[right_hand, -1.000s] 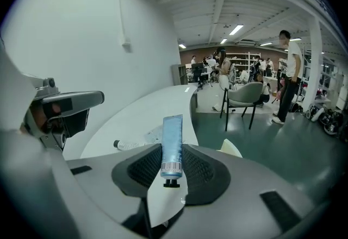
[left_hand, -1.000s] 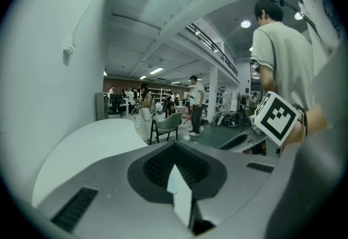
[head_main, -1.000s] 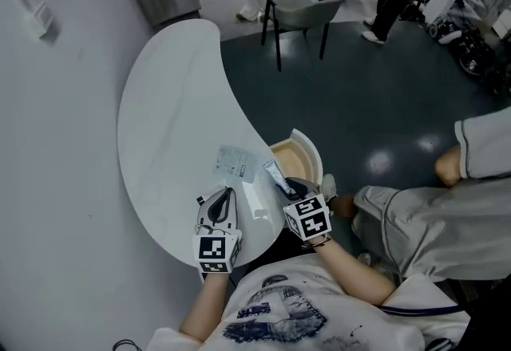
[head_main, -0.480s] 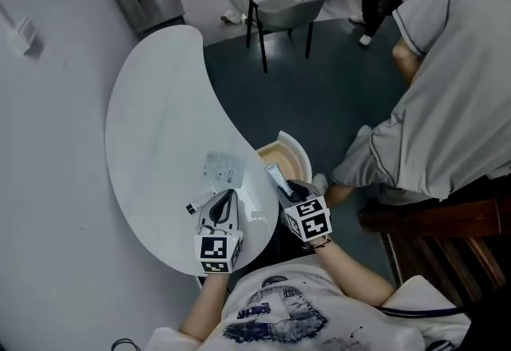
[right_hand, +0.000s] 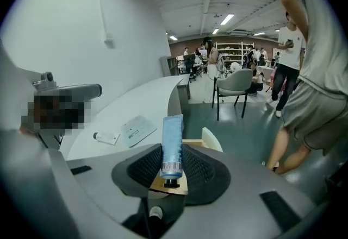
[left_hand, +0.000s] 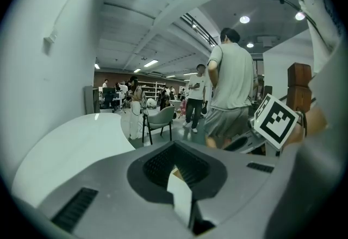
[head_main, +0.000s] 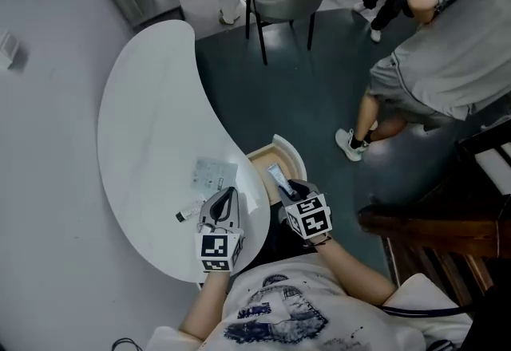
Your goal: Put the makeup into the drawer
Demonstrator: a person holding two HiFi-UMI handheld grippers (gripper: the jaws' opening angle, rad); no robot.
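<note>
The right gripper grips a blue tube near the open drawer. The left gripper pinches a thin white item.

White dark-printed T-shirt; grey left claw and right claw bear black-and-white marker cubes.

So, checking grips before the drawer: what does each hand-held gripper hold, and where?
Right hand-held gripper: blue tube, pinched near its capped end. Left hand-held gripper: thin white item, part unclear.
</note>
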